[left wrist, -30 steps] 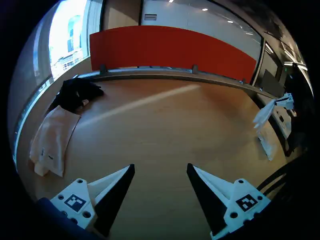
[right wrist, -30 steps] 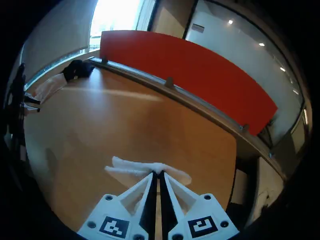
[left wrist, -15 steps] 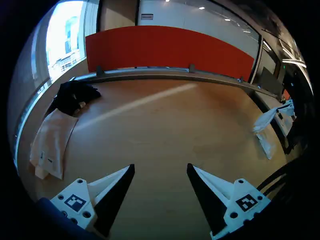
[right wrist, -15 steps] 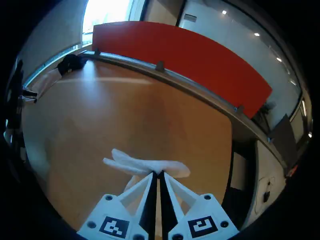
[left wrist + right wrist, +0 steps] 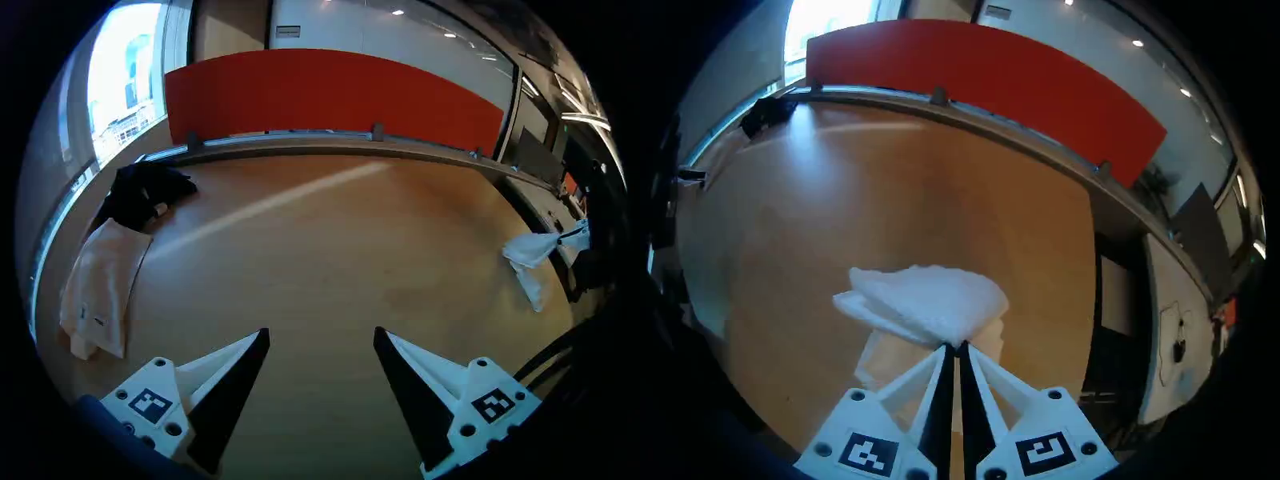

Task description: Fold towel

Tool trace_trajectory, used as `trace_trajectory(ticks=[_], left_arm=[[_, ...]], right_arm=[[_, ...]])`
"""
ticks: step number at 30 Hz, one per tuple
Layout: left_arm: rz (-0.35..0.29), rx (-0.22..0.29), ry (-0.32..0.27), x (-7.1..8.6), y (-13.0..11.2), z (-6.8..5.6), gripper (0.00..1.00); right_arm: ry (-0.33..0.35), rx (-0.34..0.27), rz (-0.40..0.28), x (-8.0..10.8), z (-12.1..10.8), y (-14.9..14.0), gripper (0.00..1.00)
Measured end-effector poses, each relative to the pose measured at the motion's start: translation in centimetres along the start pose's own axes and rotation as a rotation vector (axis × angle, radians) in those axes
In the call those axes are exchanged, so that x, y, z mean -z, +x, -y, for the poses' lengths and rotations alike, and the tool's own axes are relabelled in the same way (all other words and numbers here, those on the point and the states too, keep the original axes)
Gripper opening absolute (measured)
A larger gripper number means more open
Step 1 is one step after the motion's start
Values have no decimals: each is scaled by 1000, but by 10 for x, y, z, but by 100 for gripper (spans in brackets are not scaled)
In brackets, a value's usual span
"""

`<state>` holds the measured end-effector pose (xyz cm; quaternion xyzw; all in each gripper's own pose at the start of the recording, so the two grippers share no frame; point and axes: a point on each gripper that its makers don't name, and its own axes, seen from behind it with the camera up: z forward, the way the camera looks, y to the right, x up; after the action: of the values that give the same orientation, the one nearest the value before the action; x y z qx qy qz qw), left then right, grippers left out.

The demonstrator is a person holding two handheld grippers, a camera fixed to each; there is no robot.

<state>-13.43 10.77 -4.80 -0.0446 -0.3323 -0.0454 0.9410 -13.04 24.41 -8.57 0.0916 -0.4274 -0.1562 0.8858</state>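
Note:
In the right gripper view my right gripper [image 5: 958, 349] is shut on a white towel [image 5: 924, 304], which bunches above the fingertips and droops onto the wooden table [image 5: 880, 200]. The left gripper view shows that same towel [image 5: 530, 258] at the far right, hanging from the right gripper [image 5: 578, 237]. My left gripper [image 5: 320, 336] hovers open over bare table [image 5: 320, 240], nothing between its fingers. A folded cream towel [image 5: 100, 284] lies at the table's left edge.
A black cloth bundle [image 5: 144, 192] lies at the back left, beyond the folded towel. A red divider panel [image 5: 336, 92] runs along the table's far edge. The table's right edge drops to a dark floor [image 5: 1120, 320] with a white cabinet [image 5: 1172, 336].
The right gripper has tilted down and lowered; the towel it holds now spreads wider in front of it and touches the table. The left gripper has barely moved.

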Motion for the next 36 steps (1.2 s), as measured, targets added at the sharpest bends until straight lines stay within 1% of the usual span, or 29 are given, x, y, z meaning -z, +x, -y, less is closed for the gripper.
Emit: trace_trajectory(ticks=[5, 13, 28, 36], left_arm=[[3, -8, 0, 2, -2, -1, 97], [8, -17, 6, 6, -7, 0, 97], [25, -38, 23, 10, -17, 5, 97], [29, -42, 28, 11, -20, 5, 97]], right_arm=[[-8, -43, 30, -3, 0, -26, 4], [-16, -89, 74, -11, 3, -60, 4], [-34, -165, 157, -30, -5, -108, 4], [-43, -184, 198, -42, -4, -125, 4]])
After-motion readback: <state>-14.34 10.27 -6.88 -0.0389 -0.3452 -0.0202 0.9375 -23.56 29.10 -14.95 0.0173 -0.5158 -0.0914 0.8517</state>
